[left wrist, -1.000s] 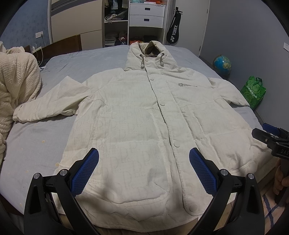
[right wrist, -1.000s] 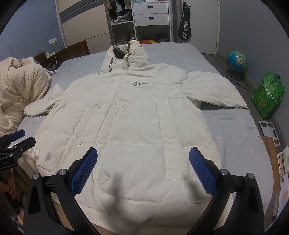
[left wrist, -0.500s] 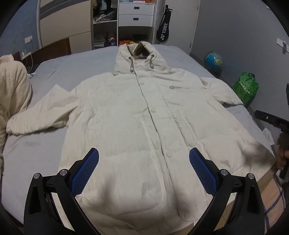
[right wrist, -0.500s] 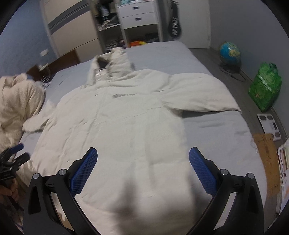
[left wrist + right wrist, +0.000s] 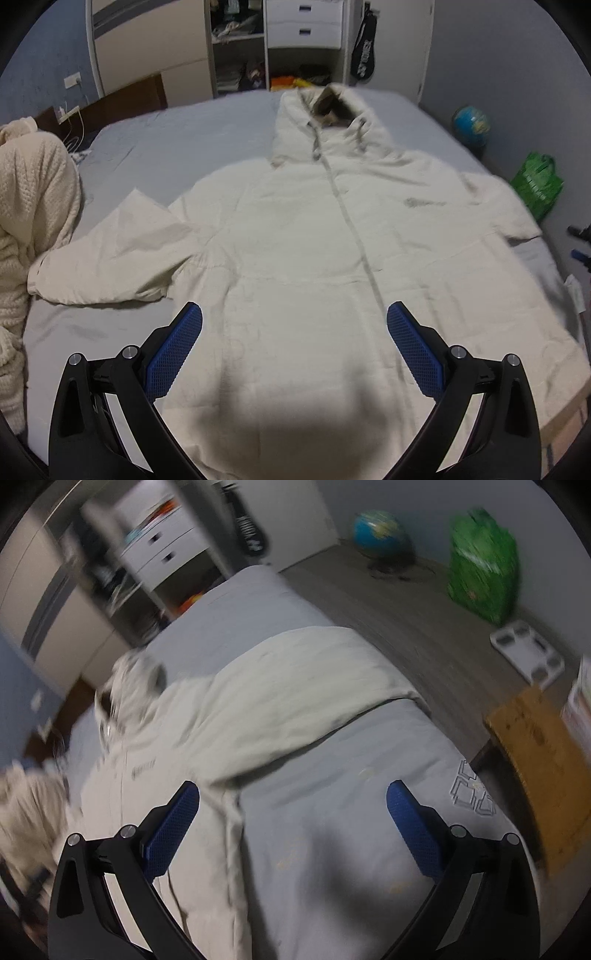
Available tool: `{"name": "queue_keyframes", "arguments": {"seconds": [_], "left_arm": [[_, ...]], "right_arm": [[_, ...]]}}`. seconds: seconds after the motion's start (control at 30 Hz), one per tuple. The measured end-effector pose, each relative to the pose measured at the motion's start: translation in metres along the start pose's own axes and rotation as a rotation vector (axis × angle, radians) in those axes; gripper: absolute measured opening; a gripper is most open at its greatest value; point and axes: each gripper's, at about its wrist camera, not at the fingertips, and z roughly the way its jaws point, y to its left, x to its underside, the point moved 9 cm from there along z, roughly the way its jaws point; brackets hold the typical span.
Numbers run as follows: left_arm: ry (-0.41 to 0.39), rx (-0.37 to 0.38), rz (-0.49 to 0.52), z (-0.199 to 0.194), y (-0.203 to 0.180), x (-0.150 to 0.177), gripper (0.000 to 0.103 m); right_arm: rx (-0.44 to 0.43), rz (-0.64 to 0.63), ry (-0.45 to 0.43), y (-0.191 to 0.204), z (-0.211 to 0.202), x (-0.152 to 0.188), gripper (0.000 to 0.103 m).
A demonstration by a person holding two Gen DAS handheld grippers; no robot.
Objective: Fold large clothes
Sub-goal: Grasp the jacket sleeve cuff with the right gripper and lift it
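Cream-coloured and hooded, the coat [image 5: 314,251] lies flat, front up, on the grey bed [image 5: 155,147], hood toward the wardrobe. From left to right, the left wrist view takes in a knitted blanket [image 5: 33,221] heaped at the bed's edge, the coat's near sleeve, its whole body and then a globe [image 5: 471,122] and a green bag [image 5: 537,184] on the floor. The left gripper [image 5: 294,343] hovers over the lower half with its blue pads spread wide, holding nothing. Only the right wrist view, heavily blurred, shows the far sleeve [image 5: 295,686] stretched toward the bed's edge, a white scale [image 5: 528,653] and a sheet of cardboard [image 5: 543,760]. The right gripper [image 5: 293,823] is likewise spread and empty, above bare sheet beside the coat's side seam. A second ago it faced the coat squarely; it has swung right, and the left one has moved up the coat
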Motion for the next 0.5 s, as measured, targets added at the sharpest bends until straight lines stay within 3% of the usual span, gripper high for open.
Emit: {"name": "queue_keyframes", "arguments": {"seconds": [0.3, 0.5], "left_arm": [[0.054, 0.032, -0.049, 0.034, 0.005, 0.026, 0.097], [0.011, 0.035, -0.076, 0.029, 0.007, 0.024, 0.097]], "right_arm": [[-0.146, 0.285, -0.007, -0.053, 0.047, -0.043, 0.091], [-0.227, 0.426, 0.030, -0.068, 0.082, -0.055, 0.085]]}}
